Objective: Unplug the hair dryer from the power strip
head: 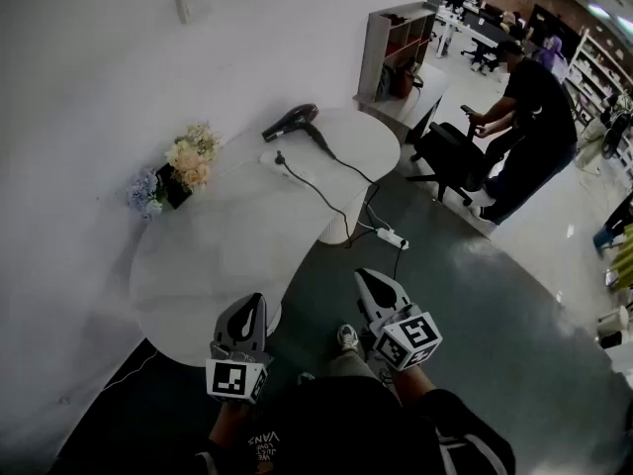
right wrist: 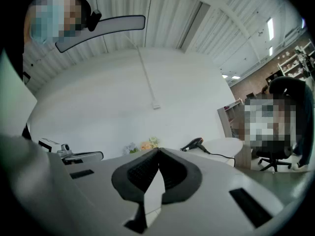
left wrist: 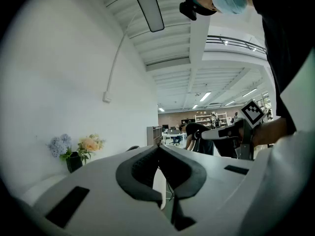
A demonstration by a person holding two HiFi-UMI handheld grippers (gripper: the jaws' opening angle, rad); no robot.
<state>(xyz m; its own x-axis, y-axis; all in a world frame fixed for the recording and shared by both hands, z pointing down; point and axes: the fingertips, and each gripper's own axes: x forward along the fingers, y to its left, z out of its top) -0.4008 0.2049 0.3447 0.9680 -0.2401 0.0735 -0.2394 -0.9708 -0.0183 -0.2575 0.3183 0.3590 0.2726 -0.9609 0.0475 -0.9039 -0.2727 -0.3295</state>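
The black hair dryer (head: 289, 120) lies at the far end of the white table (head: 213, 255); in the right gripper view the hair dryer (right wrist: 193, 144) shows small and far off. Its black cord (head: 348, 169) trails over the table's right edge. A white power strip (head: 269, 160) with a black plug (head: 280, 156) in it lies just in front of the dryer. My left gripper (head: 252, 302) hovers shut and empty over the table's near edge. My right gripper (head: 364, 276) is shut and empty above the floor beside it. Both sets of jaws (left wrist: 158, 147) (right wrist: 158, 150) meet with nothing between them.
A second white power strip (head: 393, 237) lies on the dark floor by the table's foot. Flowers in a dark vase (head: 176, 173) stand against the wall. Beyond the table are a shelf unit (head: 391, 47), an office chair (head: 450, 156) and a standing person (head: 534, 127).
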